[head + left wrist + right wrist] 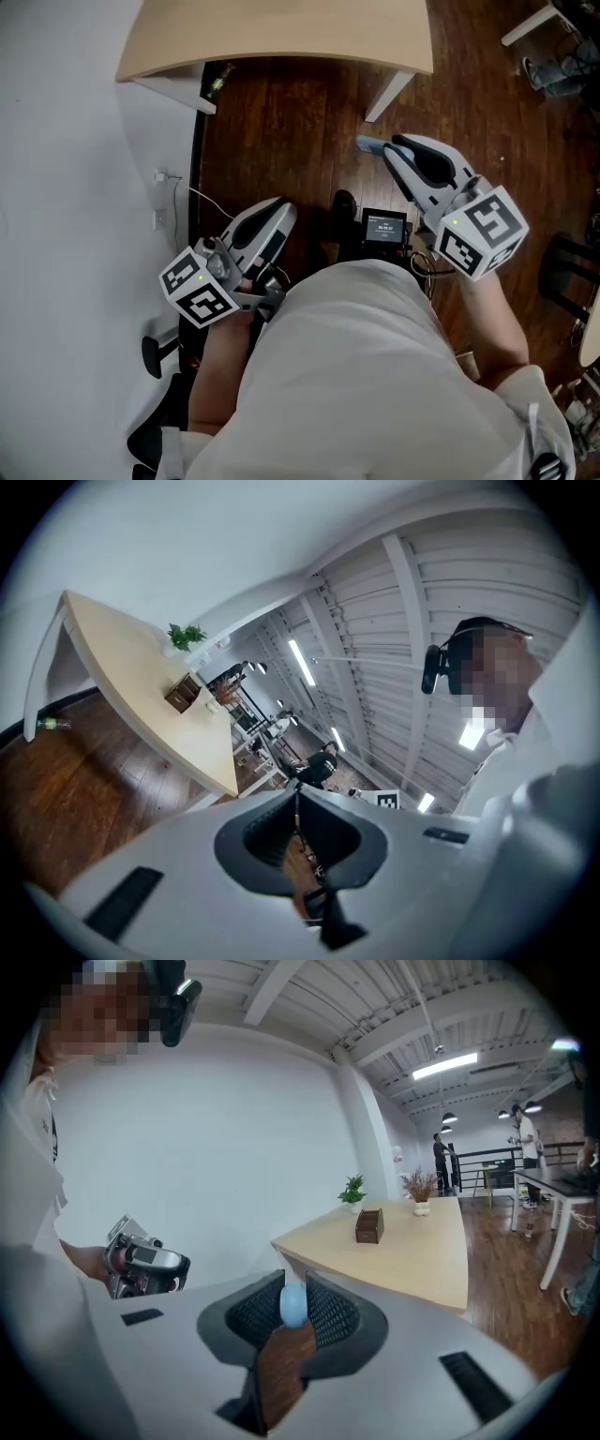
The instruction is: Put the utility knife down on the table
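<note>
One step left: right gripper (390, 148) pinches the utility knife (292, 1306) short of the worktop's (281, 33) near edge, not yet down; left gripper (297, 794) pressed together.

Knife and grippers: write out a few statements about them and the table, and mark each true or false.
1. The right gripper is clamped on the knife. True.
2. The knife lies on the table. False: it is held above the floor, short of the table.
3. The left gripper's jaws stand wide apart. False: the left gripper has its jaws together, with nothing between them.
4. A small brown box stands on the table. True.
</note>
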